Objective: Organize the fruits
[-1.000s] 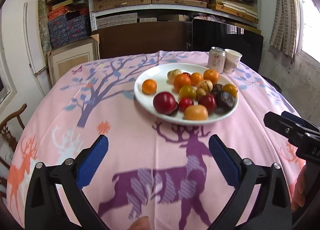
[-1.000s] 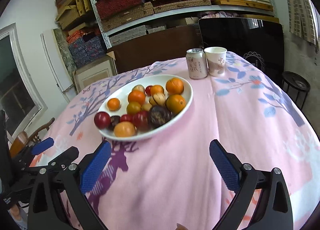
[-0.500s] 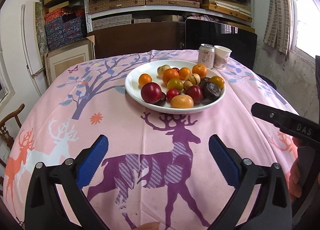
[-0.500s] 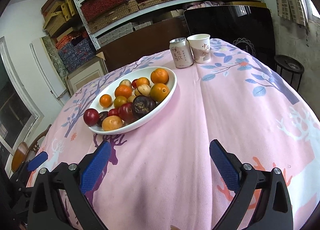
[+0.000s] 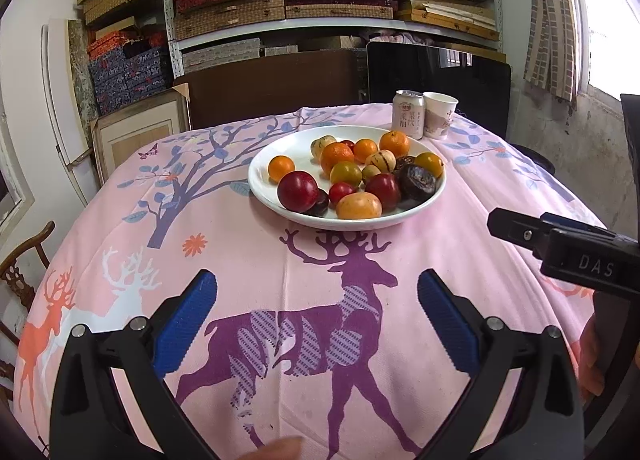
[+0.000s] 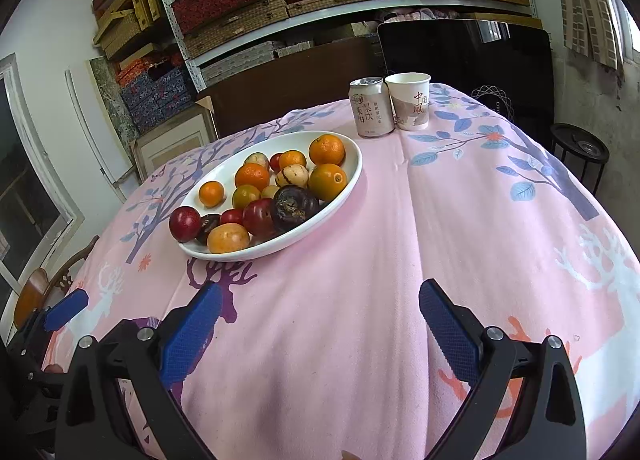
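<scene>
A white plate sits mid-table on the pink deer cloth, piled with several fruits: oranges, a red plum, a dark wrinkled fruit and a yellow-orange one. My left gripper hovers open over the purple deer print, short of the plate, with nothing between its blue pads. My right gripper is open and empty too, near the front edge, right of the plate. Its black body shows at the right of the left wrist view.
A drink can and a paper cup stand behind the plate at the far edge. Shelves of boxes fill the back wall. A wooden chair stands left, a black stool right.
Both grippers have drawn back and up from the plate, so it looks smaller and farther. Both stayed open. No fruit has moved.
</scene>
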